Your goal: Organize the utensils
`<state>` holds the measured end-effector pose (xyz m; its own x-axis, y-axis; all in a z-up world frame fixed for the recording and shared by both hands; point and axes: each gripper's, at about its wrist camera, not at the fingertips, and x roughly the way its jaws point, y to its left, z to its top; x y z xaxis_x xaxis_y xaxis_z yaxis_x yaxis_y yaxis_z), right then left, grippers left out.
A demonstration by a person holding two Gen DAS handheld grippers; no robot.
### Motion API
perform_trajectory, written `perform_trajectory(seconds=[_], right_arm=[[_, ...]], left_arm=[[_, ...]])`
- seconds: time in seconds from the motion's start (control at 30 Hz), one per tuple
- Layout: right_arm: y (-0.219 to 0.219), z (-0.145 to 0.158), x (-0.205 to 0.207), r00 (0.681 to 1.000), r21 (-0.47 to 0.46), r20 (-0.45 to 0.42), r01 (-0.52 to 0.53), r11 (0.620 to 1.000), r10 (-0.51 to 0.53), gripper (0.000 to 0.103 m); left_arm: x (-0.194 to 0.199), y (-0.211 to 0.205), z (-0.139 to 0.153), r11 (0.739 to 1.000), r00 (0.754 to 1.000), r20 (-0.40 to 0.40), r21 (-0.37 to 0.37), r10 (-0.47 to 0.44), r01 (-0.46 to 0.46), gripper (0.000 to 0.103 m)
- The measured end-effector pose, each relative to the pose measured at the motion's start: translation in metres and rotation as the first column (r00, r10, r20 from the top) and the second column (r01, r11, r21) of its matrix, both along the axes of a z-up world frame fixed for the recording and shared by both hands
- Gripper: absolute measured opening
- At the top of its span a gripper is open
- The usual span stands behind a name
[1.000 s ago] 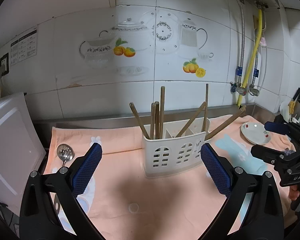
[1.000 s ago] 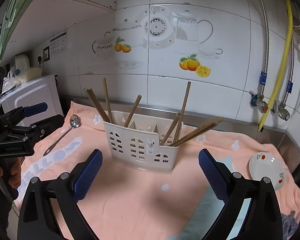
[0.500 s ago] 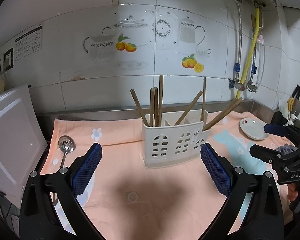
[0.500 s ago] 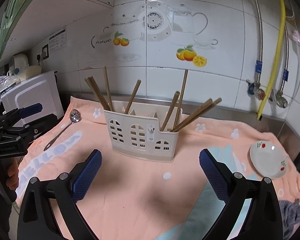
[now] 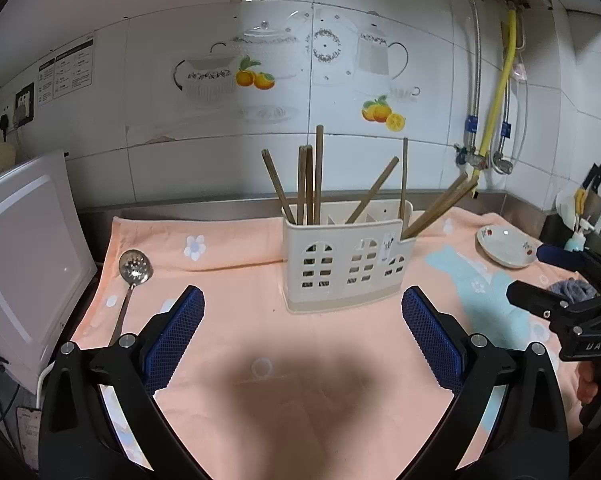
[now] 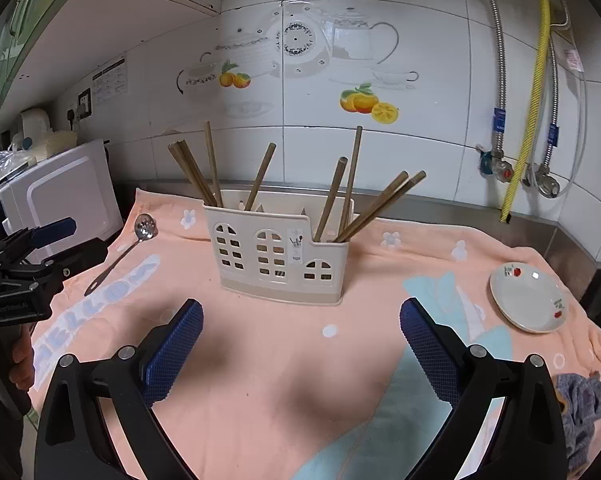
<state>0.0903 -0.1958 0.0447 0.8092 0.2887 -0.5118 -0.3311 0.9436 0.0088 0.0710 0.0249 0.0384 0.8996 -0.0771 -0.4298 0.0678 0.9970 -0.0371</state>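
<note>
Standing at the centre of both frames, the white utensil holder (image 5: 346,266) rests on the peach towel (image 5: 300,360), its compartments taking wooden chopsticks (image 5: 308,184) — upright at the left end, slanting out at the right, scattered across sections, not gathered into one.

- Slotted spoon (image 5: 134,268): lies loose on the towel, left of centre in the left wrist view, bowl toward the wall, handle toward the camera. Judged the one utensil not yet put away, hence the likely next pick.
- Left gripper (image 5: 302,330): fingers spread wide, nothing between the blue pads (image 5: 174,340); hovers above the towel in front of the holder, the spoon's handle just off its left finger.
- Right gripper (image 6: 300,334): likewise spread and empty, aimed at the holder from the other side, well apart from it.
- Small plate (image 6: 528,296): right of frame in the right wrist view, on the towel, clear of the holder.
- Grey cloth (image 6: 580,404): lower right, bunched at the towel's edge.
- White appliance (image 5: 24,256): left edge, beside the towel.
- Yellow hose (image 6: 532,92): upper right, against the tiled wall.
</note>
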Motion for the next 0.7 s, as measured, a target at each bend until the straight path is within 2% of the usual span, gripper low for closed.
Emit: perform_trajectory(seconds=[0.2,0.7], right_arm=[[-0.001,-0.001,-0.012,1.000,-0.007,0.007,0.010,1.000,-0.010,0.096],[-0.011,-0.009,-0.025,0.999,0.037,-0.025,0.029,0.999,-0.028,0.096]], left_arm=[[-0.013,-0.002,-0.004,1.000,1.000,-0.001,0.015,-0.005,0.005,0.098],[-0.034,0.002,-0.017,0.999,0.999,-0.027,-0.012,-0.037,0.037,0.098]])
